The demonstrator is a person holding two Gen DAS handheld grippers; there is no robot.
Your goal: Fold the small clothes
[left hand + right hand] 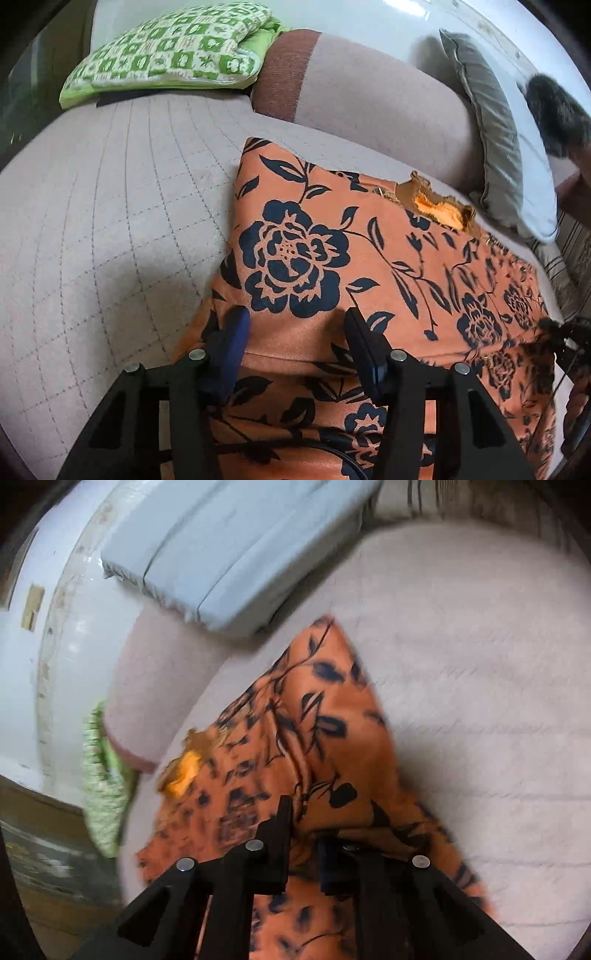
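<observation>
- Garment [369, 266], orange floral, lies on bed cover [110, 206].
- Right gripper [303, 834] clamps a fabric fold; left gripper [295, 325] straddles cloth, jaws apart.
- Advice: pinch both corners before lifting evenly.

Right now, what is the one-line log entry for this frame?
garment: orange floral, flat on bed | left gripper: open over garment edge | right gripper: shut on garment fold | stage: folding

1 garment [369, 258]; 2 pillows [166, 48]; 1 bolster [362, 96]
</observation>
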